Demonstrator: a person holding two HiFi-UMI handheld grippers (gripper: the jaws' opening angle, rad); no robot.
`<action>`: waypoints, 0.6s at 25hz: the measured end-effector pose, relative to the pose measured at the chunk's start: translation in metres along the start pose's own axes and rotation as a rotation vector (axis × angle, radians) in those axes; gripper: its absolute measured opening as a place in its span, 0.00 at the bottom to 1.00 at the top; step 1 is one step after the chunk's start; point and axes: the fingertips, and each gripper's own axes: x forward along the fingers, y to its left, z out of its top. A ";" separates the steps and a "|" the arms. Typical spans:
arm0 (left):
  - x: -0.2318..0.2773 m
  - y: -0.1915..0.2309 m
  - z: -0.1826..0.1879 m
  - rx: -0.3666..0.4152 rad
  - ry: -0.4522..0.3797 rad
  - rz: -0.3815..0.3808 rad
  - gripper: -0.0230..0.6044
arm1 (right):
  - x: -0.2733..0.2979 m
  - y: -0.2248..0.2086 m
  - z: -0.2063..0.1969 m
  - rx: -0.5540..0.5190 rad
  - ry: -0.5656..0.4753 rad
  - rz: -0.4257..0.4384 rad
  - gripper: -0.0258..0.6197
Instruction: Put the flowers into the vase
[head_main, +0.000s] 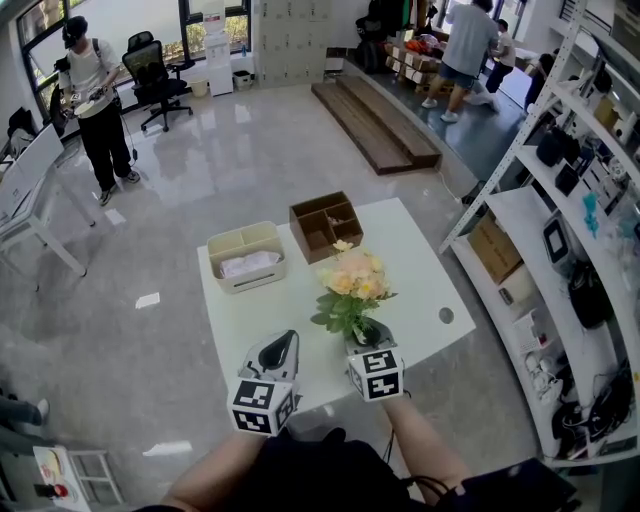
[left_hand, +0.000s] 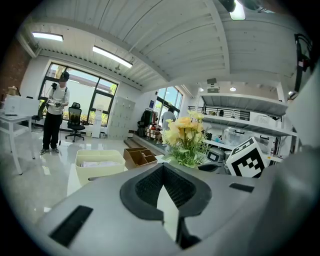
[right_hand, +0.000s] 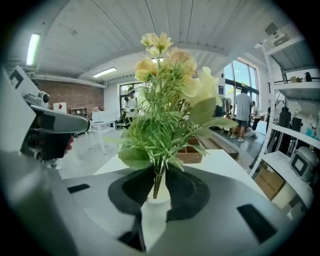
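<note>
**While stems sit in vase, right jaws stand slack**

Since the left gripper (left_hand: 162, 167) has no job in hand, it hangs nearest the body over the table's front edge. Its jaws are closed tip to tip w/ nothing btwn them, prob. parked clear of the work. Just beside it, the right gripper (right_hand: 159, 186) points slightly down at the bunch. Its jaws stand apart either side of the thin stems w/ a gap showing round them, so I judge it isn't pinching, only guarding vs. a tip-over.

Right below those jaws sits the white vase (right_hand: 156, 199). The flowers (right_hand: 165, 75) rise upright out of its mouth, leaves fanning over the pads, i.e. stems are in and the task looks all but done. The vase stands near the front of the white table (head_main: 420, 270), within easy reach.

Farther back, a cream bin (head_main: 247, 255) and a brown divided box (head_main: 325, 222) sit side by side at the far edge, well apart from the vase. Beyond, a person (head_main: 98, 100) stands by an office chair (head_main: 150, 65).
</note>
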 end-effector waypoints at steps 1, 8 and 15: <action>0.000 0.000 0.000 -0.001 -0.002 -0.001 0.04 | 0.000 -0.001 0.000 -0.004 0.009 -0.001 0.15; -0.001 0.003 -0.001 -0.009 -0.006 -0.001 0.04 | 0.004 -0.002 -0.001 -0.037 0.081 0.001 0.19; 0.001 0.003 0.000 -0.008 -0.012 -0.003 0.04 | -0.004 -0.002 -0.004 -0.050 0.113 0.005 0.20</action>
